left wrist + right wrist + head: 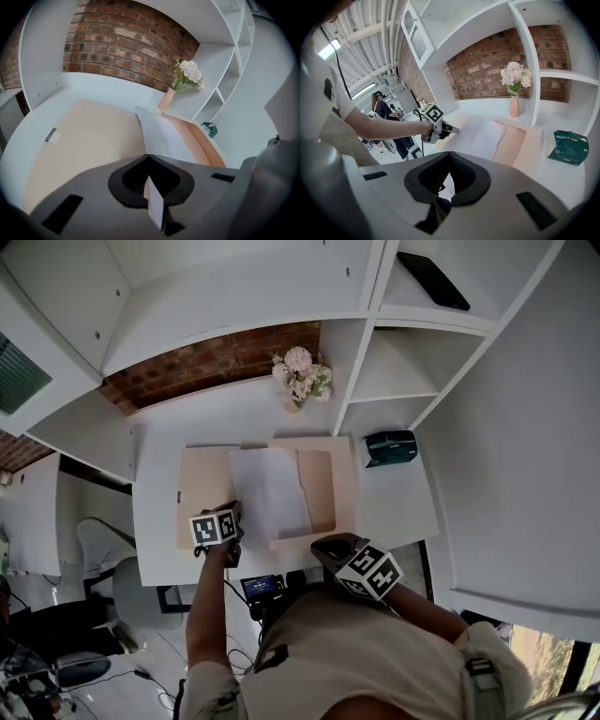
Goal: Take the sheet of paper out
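Note:
An open beige folder (330, 486) lies on the white desk (157, 521), and a white sheet of paper (270, 491) rests on it. My left gripper (232, 514) is at the sheet's near left corner, shut on the paper. In the left gripper view the sheet (161, 136) runs back into the closed jaws (149, 157), with its edge showing between the pads. My right gripper (328, 544) sits at the folder's near right corner. In the right gripper view its jaws (450, 153) are closed with a pale sliver, seemingly the folder's edge, between them.
A vase of white flowers (298, 381) stands at the back of the desk against the brick wall. A dark green packet (390, 448) lies right of the folder, by the shelf unit (403, 362). A person (384, 110) stands in the room beyond.

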Demonstrator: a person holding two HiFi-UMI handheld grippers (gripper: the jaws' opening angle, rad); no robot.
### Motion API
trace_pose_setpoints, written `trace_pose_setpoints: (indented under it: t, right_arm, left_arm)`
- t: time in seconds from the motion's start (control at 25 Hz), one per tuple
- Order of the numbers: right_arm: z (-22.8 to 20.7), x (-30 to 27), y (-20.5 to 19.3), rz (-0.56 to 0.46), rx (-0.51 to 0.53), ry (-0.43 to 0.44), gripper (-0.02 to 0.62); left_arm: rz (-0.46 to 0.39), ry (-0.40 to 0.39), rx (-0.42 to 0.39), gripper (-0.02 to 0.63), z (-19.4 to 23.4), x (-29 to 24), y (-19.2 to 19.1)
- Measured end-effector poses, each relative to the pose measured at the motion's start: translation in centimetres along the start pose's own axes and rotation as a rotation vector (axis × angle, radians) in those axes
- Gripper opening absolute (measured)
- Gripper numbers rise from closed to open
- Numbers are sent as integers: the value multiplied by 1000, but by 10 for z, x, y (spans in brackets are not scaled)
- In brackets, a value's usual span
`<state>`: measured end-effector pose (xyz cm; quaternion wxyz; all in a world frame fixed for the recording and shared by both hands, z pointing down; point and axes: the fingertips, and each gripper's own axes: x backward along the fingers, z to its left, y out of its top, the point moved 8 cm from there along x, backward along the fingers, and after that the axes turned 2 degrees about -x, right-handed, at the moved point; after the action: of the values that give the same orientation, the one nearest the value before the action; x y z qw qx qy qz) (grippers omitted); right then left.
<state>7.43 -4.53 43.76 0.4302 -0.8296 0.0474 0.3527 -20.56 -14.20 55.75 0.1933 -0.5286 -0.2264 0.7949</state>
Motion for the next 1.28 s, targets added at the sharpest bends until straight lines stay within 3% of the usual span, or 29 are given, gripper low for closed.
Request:
trace_pose_setpoints:
  t: [0.64, 1.28]
  right_arm:
    - [30, -21, 18, 36, 58, 37, 18]
    - [52, -29, 23, 28, 70, 60, 18]
  left_arm:
    - [-66, 14, 106, 15, 41, 38, -13]
    - [-101, 39, 84, 15, 65, 66, -12]
